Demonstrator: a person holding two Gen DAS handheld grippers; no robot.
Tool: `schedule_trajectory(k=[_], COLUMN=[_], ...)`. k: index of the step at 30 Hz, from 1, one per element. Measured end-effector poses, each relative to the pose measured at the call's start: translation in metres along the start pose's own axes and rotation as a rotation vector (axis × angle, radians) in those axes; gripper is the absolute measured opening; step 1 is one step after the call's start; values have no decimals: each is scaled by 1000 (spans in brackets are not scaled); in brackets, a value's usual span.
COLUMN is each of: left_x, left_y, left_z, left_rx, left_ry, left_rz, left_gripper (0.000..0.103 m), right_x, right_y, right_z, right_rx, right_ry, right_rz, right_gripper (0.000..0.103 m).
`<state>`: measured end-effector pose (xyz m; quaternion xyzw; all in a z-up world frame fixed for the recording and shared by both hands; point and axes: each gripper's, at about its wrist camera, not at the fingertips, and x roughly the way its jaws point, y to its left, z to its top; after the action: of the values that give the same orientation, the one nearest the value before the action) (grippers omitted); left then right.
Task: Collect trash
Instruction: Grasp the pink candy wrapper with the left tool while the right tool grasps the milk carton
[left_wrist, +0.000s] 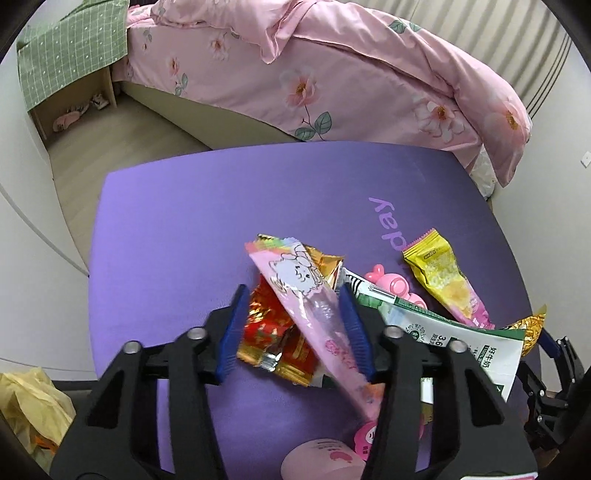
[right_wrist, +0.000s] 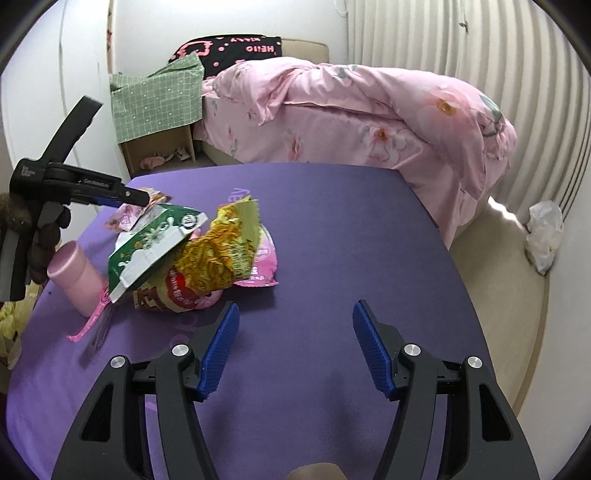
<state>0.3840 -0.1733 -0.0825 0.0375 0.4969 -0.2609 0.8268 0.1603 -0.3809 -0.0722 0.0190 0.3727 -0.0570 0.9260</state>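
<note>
A pile of wrappers lies on the purple mat (left_wrist: 177, 229). My left gripper (left_wrist: 291, 295) is open, its jaws on either side of a long pink cartoon wrapper (left_wrist: 306, 291) and a red and gold wrapper (left_wrist: 269, 328). A green and white milk carton (left_wrist: 436, 332) and a yellow wrapper (left_wrist: 443, 277) lie to the right. My right gripper (right_wrist: 295, 314) is open and empty above bare mat, to the right of the pile (right_wrist: 207, 254). The left gripper (right_wrist: 136, 195) shows at the pile's far left in the right wrist view.
A pink cup (right_wrist: 74, 273) lies on its side left of the pile. A bed with a pink floral quilt (right_wrist: 369, 118) stands behind the mat. A yellow bag (left_wrist: 29, 406) sits at lower left. A white plastic bag (right_wrist: 543, 232) lies on the floor at right.
</note>
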Motion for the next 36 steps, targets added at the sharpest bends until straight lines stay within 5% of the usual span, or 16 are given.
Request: schedule_trajectory(k=[4,19,24,29,36], left_x=[-3,-132,-148,-150,-150], left_y=[-5,-4,2,2,5], left_z=[-5,-55,-85,-122,-153], left_rx=[19,80,36,31,-4], left_ry=[4,-292,-273,-252,-260], left_rz=[-27,-68,-91,-74,-42], left_gripper=[14,11,11,11,11], right_x=[-6,-33,-32,9,75], right_y=[7,26,65,115,129], right_z=[1,22,52,87,106], right_rx=[-34,-62,-170,-304,-341], right_ry=[-8,-60,-92,7,206], right_rz=[7,58,162,293,318], right_gripper=[60,59,59,59,59])
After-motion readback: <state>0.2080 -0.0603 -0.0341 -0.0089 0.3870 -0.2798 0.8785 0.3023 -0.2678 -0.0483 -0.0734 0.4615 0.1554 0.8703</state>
